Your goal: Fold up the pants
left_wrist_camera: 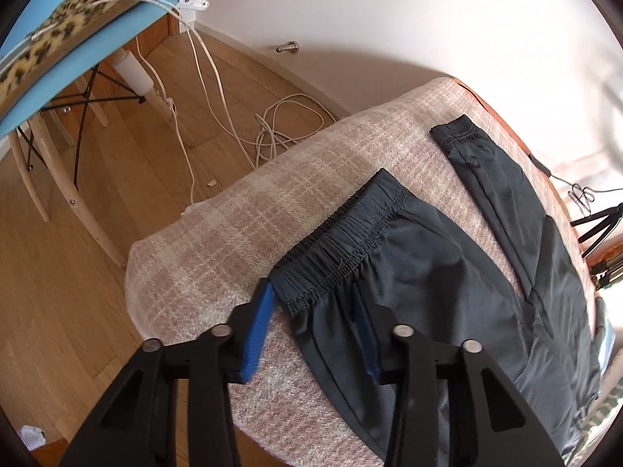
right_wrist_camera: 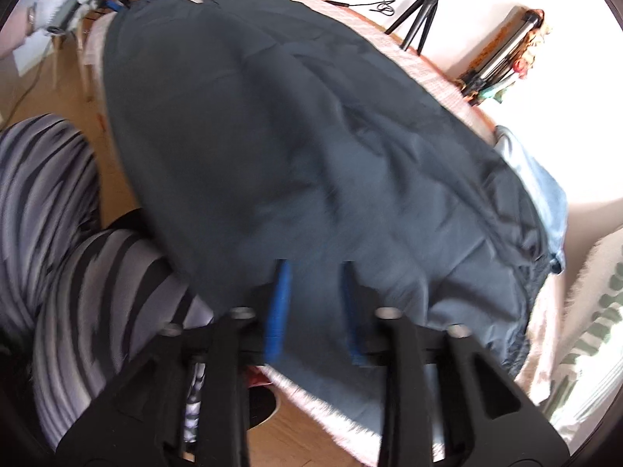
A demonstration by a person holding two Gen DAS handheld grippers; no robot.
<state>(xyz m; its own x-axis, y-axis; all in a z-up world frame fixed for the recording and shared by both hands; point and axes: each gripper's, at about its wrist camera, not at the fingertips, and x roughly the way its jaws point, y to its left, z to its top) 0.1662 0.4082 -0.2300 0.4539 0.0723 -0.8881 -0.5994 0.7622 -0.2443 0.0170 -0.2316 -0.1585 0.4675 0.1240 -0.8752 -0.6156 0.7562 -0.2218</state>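
Left wrist view
Pants: the dark pants [left_wrist_camera: 428, 257] lie on a surface draped in a pale plaid blanket [left_wrist_camera: 218, 249]; the gathered elastic waistband [left_wrist_camera: 335, 241] faces the camera, and one cuffed leg end [left_wrist_camera: 459, 134] lies further back.
Left gripper: the left gripper [left_wrist_camera: 315, 303] has its blue fingers [left_wrist_camera: 259, 330] spread wide at the waistband corner. One finger rests on the blanket just beside the corner; the other is dark and partly lost against the cloth, so I cannot tell whether it lies over or under the fabric.
Writing: no label or brand can be read on the pants.
Cut off: the far side of the pants runs out of frame at the right.
Around: white cables [left_wrist_camera: 272, 124] on the wooden floor, and a blue chair [left_wrist_camera: 78, 62] with a leopard-print cushion.

Right wrist view
Pants: the pants [right_wrist_camera: 292, 136] fill most of the frame, spread across the surface; the picture is motion-blurred.
Right gripper: the right gripper [right_wrist_camera: 315, 272] has its fingers apart at a moderate gap, with pants fabric between and over the tips. The tips are hidden, so whether they pinch anything cannot be told.
Hidden: the near hem is smeared.
Around: striped leggings [right_wrist_camera: 78, 233] at left, a black tripod [right_wrist_camera: 424, 15] behind.
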